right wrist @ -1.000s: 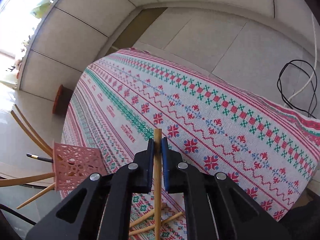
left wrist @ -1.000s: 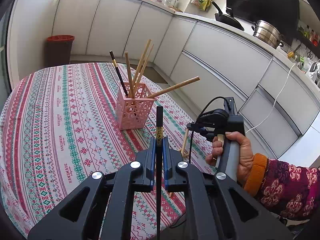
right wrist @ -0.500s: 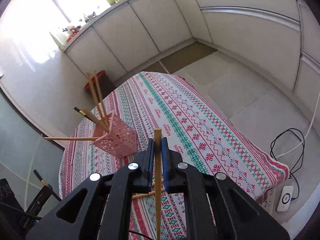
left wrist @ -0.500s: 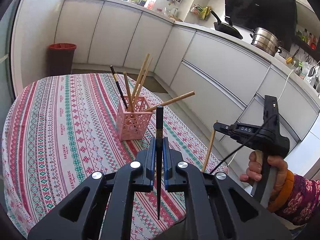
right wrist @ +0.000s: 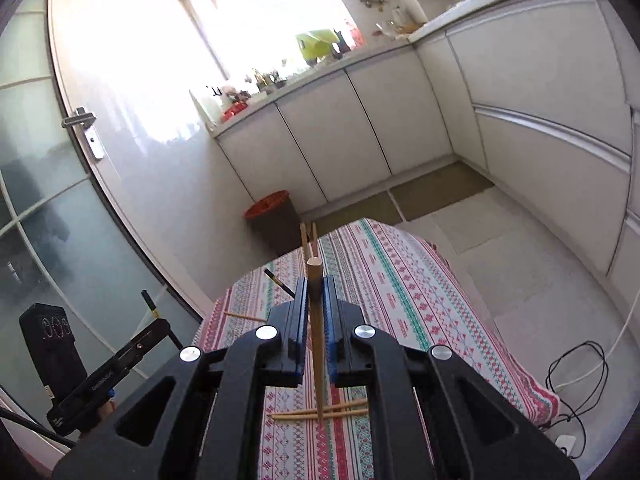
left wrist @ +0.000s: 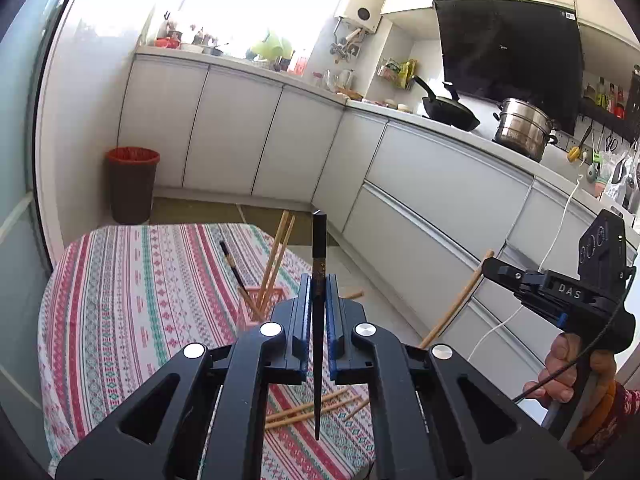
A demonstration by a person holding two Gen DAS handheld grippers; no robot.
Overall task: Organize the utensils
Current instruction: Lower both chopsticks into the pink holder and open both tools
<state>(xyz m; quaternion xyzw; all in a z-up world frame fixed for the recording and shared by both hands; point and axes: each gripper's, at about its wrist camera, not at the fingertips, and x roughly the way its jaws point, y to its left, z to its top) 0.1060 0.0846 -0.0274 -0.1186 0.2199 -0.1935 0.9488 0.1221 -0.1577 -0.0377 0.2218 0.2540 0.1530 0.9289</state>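
We see a counter [left wrist: 120, 300] under a red-and-green patterned cloth, in a kitchen of white cabinets [left wrist: 240, 136], with a red-rimmed bin [left wrist: 131, 184] beyond it. The left claw [left wrist: 319, 300] is clenched on a black chopstick [left wrist: 319, 248], upright between its pads, long axis vertical, nearer us than the pink holder [left wrist: 250, 308]. The right claw [right wrist: 316, 308] grasps a wooden chopstick [right wrist: 315, 280], likewise upright, above loose chopsticks [right wrist: 320, 412] on the cloth.
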